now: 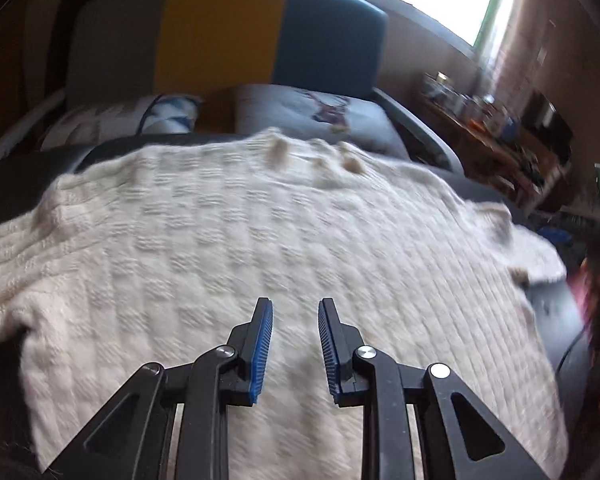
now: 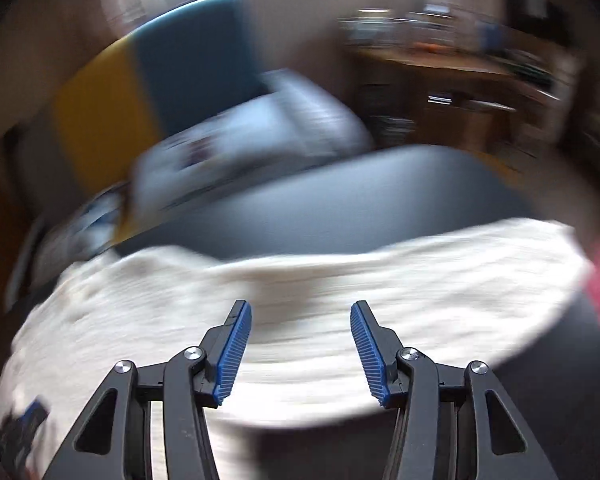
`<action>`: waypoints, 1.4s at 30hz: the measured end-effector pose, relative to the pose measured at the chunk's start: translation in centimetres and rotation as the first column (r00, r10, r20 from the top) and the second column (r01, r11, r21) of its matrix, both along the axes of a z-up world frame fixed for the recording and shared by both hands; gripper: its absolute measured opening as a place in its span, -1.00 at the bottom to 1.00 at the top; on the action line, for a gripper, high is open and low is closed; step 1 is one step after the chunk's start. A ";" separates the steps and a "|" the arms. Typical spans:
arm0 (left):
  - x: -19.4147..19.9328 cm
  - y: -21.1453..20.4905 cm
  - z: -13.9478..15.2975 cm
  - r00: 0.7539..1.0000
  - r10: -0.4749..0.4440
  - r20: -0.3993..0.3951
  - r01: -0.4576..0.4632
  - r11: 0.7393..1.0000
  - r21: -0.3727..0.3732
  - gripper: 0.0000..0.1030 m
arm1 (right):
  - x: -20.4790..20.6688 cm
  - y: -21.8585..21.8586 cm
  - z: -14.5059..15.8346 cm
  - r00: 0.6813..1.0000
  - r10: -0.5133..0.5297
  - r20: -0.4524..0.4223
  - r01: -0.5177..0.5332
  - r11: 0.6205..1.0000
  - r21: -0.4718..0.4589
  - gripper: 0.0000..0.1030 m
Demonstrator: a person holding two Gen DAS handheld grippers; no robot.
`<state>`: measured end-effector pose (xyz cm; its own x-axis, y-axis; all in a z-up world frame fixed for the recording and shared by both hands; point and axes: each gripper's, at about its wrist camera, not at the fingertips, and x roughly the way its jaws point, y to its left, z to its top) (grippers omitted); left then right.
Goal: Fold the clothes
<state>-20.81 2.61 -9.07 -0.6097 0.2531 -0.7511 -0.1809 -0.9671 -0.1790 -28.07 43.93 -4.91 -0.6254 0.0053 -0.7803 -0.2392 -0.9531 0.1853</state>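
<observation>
We saw a cream knitted sweater [image 1: 236, 232] spread across the dark bed [image 2: 340, 200], directly ahead of and beneath the left tool [image 1: 295, 308], whose blue pads stood apart with nothing between them. The right tool [image 2: 301, 308] was spread wider, also empty, with the sweater's far edge just beyond its tips; that view was badly smeared. Whether the knit lay single or already doubled over, we could not tell. We judged it soft, thick and limp, likely to stretch and sag under its own weight, its ribs offering good purchase. We would pinch it at an edge or corner, gathering all layers, not the flat middle.
</observation>
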 end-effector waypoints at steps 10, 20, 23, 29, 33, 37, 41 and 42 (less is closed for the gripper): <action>0.7 2.9 -1.2 0.997 -0.077 0.025 0.080 0.991 -0.106 -0.53 | 2.4 17.9 -1.6 0.917 -0.384 0.104 0.381 0.923 0.049 0.45; 0.4 3.0 -1.4 0.996 -0.083 0.024 0.085 0.990 -0.109 -0.45 | 0.5 20.3 -3.8 0.865 -0.474 0.162 0.487 0.872 -0.049 0.45; 0.4 3.0 -1.4 0.996 -0.082 0.023 0.084 0.991 -0.102 -0.45 | 0.2 19.8 -4.1 0.863 -0.479 0.162 0.484 0.875 0.011 0.31; 0.3 3.1 -1.4 0.996 -0.080 0.023 0.082 0.991 -0.102 -0.44 | -0.8 18.4 -3.7 0.910 -0.391 0.134 0.391 0.920 0.030 -0.77; 0.2 3.1 -1.3 0.996 -0.082 0.030 0.085 0.992 -0.097 -0.43 | -0.8 16.7 -1.8 0.928 -0.364 0.082 0.367 0.930 -0.021 -0.78; 0.0 2.9 -1.2 0.996 -0.084 0.041 0.087 0.993 -0.082 -0.43 | -1.3 12.5 2.7 0.965 -0.261 -0.020 0.261 0.965 -0.010 -0.78; -0.2 1.3 0.2 0.998 -0.056 0.039 0.057 0.998 -0.022 -0.43 | -2.2 6.2 7.6 0.986 -0.116 -0.119 0.119 0.993 0.013 -0.78; -0.2 0.8 0.7 0.998 -0.047 0.035 0.047 0.999 -0.005 -0.43 | -2.4 4.6 8.7 0.987 -0.082 -0.141 0.085 0.996 0.016 -0.78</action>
<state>-21.01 3.41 -8.40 -0.5709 0.2764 -0.7731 -0.2202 -0.9587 -0.1802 -30.50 48.57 3.76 -0.7248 0.0785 -0.6845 -0.2915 -0.9351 0.2014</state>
